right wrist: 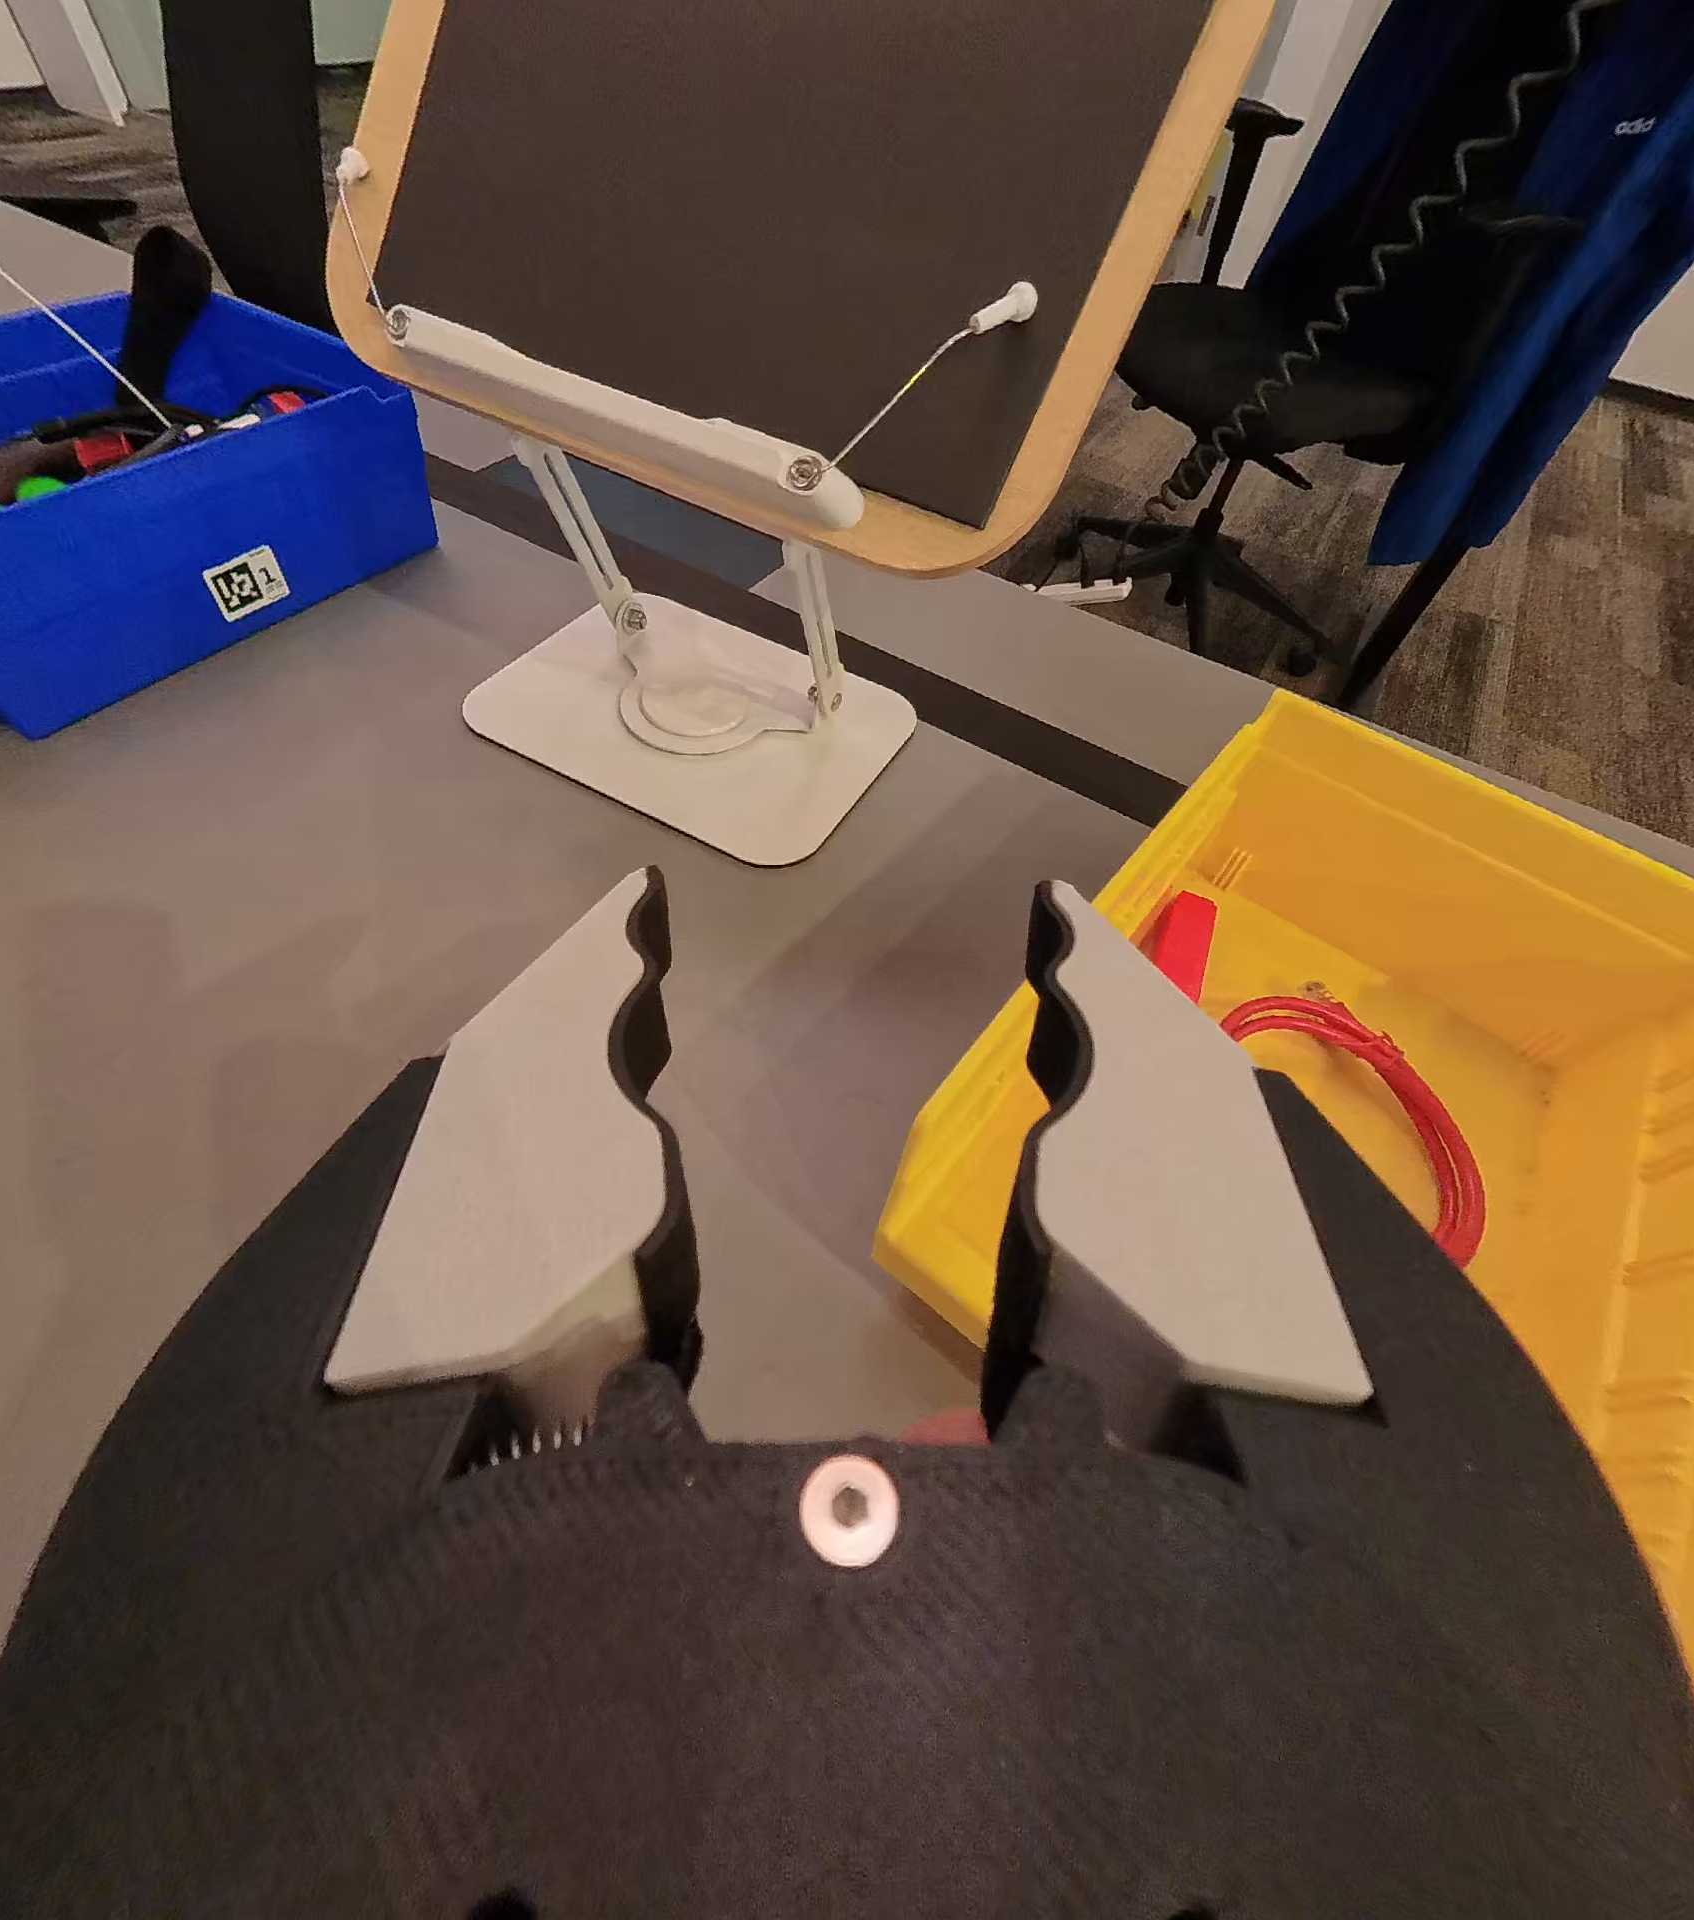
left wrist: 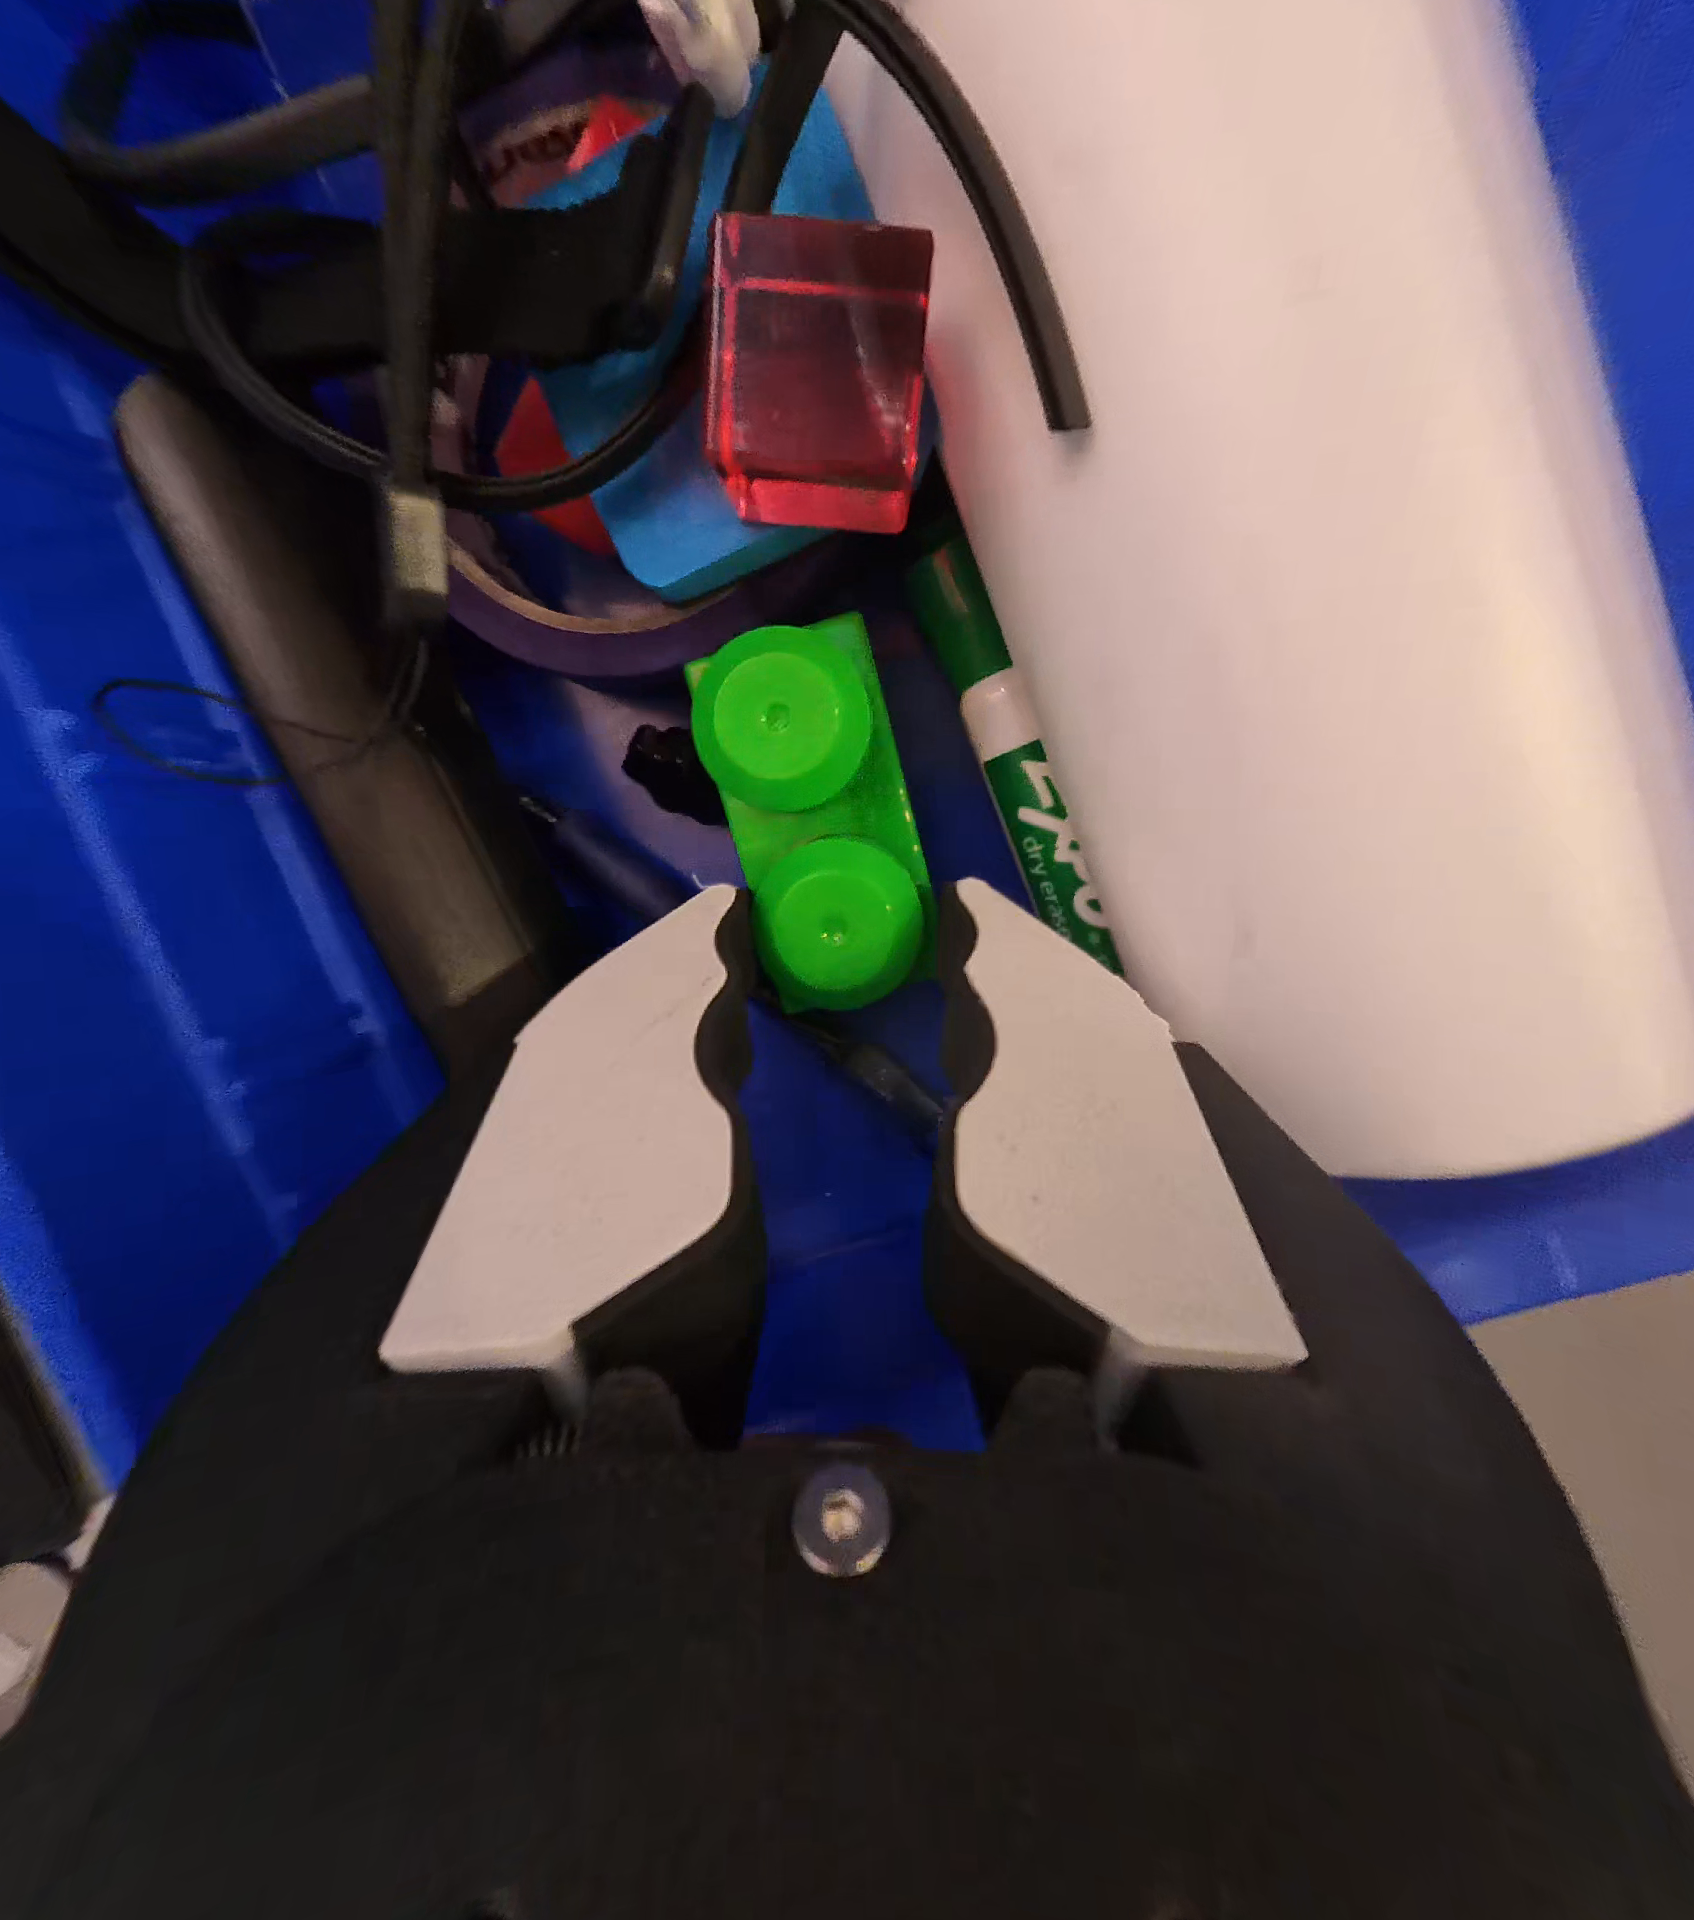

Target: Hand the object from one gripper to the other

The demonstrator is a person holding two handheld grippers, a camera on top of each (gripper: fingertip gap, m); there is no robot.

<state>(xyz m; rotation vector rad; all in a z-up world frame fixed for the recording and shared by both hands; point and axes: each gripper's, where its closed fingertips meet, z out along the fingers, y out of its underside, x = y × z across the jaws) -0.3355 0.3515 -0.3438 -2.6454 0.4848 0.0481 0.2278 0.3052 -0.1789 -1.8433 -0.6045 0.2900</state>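
A bright green two-stud brick (left wrist: 801,790) lies in the blue bin (left wrist: 43,831), seen in the left wrist view. My left gripper (left wrist: 841,904) reaches down into the bin. Its two grey fingertips stand on either side of the brick's near stud, with narrow gaps showing, so it is open around the brick. My right gripper (right wrist: 848,883) is open and empty. It hovers over the grey table (right wrist: 199,935) beside the yellow bin (right wrist: 1445,831). The blue bin also shows far left in the right wrist view (right wrist: 147,582), with a green piece (right wrist: 38,486) inside.
The blue bin also holds a translucent red block (left wrist: 817,364), a green marker (left wrist: 1009,748), a large white cylinder (left wrist: 1342,520), a grey rod (left wrist: 323,727) and black cables (left wrist: 303,208). The yellow bin holds a red cable (right wrist: 1394,1101). A board on a white stand (right wrist: 687,748) stands mid-table. My right fingertips sit around 60 cm from my left ones.
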